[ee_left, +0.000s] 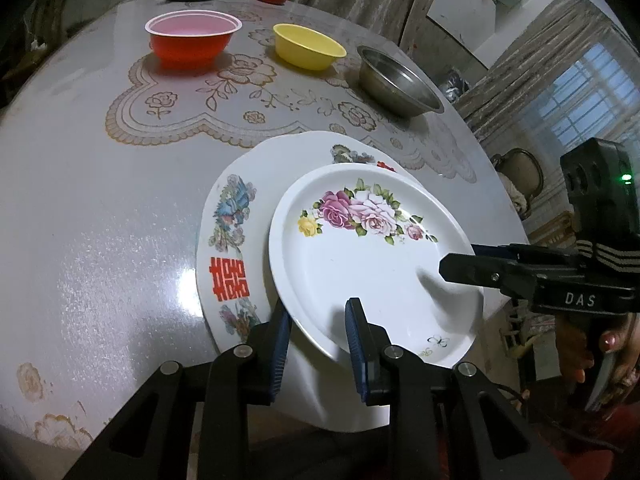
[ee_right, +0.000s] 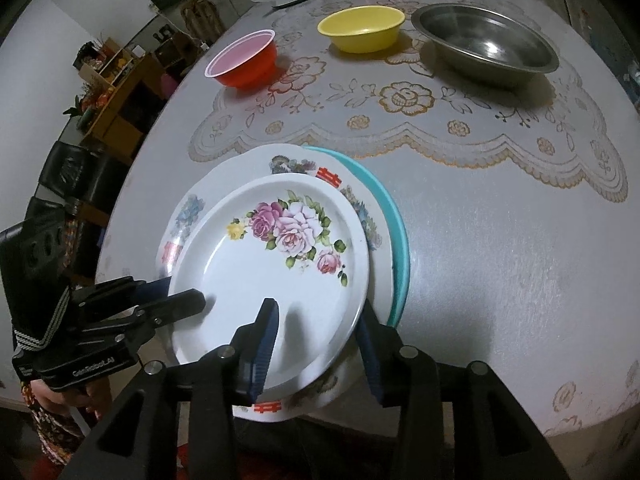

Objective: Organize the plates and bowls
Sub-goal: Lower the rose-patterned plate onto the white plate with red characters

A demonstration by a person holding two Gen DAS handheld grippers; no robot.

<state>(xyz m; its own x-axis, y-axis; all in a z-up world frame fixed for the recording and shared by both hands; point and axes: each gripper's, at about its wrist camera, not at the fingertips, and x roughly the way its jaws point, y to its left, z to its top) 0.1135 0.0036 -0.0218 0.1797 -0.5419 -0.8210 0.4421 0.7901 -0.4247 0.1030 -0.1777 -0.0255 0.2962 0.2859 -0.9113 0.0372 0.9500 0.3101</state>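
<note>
The left claw (ee_left: 318, 336) pinches the rose plate's (ee_left: 372, 264) near rim. The right claw (ee_right: 320, 344) straddles that rim part-open, its pads (ee_right: 264, 344) apparently clear of it.

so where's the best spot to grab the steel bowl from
Take the steel bowl by its thin flared rim, one finger inside and one outside, coming from above on the near side. It sits upright and open-topped, clear of the yellow bowl, and its walls look too wide and sloped for the tool to span.

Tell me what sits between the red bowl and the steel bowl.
The yellow bowl stands between the red bowl and the steel bowl, apart from both, on the lace-patterned table cover. The right wrist view shows it best.
</note>
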